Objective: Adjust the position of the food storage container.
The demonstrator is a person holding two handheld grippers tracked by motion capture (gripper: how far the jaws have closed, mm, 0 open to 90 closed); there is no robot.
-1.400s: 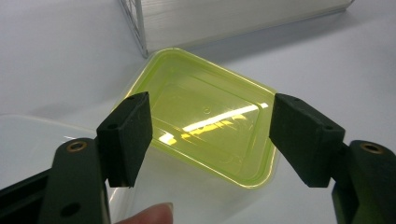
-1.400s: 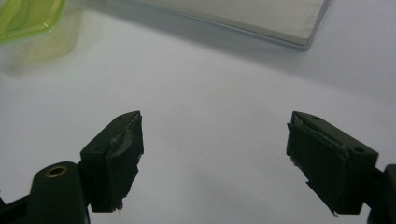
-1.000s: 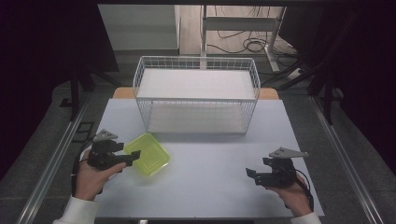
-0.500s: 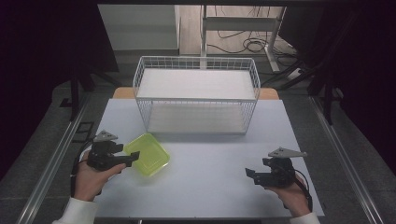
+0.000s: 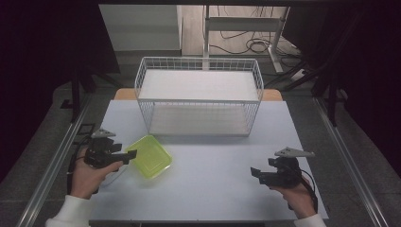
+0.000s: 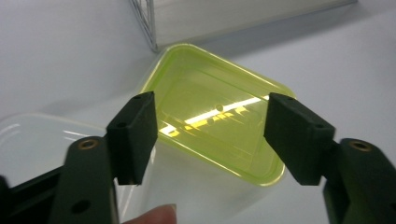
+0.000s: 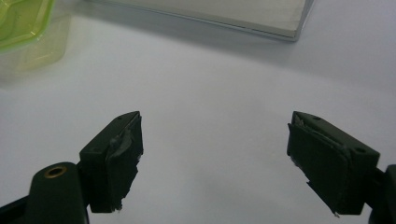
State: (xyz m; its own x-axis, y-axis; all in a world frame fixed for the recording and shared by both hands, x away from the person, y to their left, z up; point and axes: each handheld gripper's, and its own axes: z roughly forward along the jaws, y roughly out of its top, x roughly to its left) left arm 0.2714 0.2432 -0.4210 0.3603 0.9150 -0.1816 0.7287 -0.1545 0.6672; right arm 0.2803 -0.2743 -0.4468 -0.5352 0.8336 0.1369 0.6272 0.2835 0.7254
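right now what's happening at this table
A person sits at a white table with a gripper in each hand. The left gripper is at a yellow-green plastic container in front of the white wire basket; its jaws have just been closing, with the container's near edge between them but the pads not yet pressing on it. The right gripper hovers open over bare table at the right, holding nothing.
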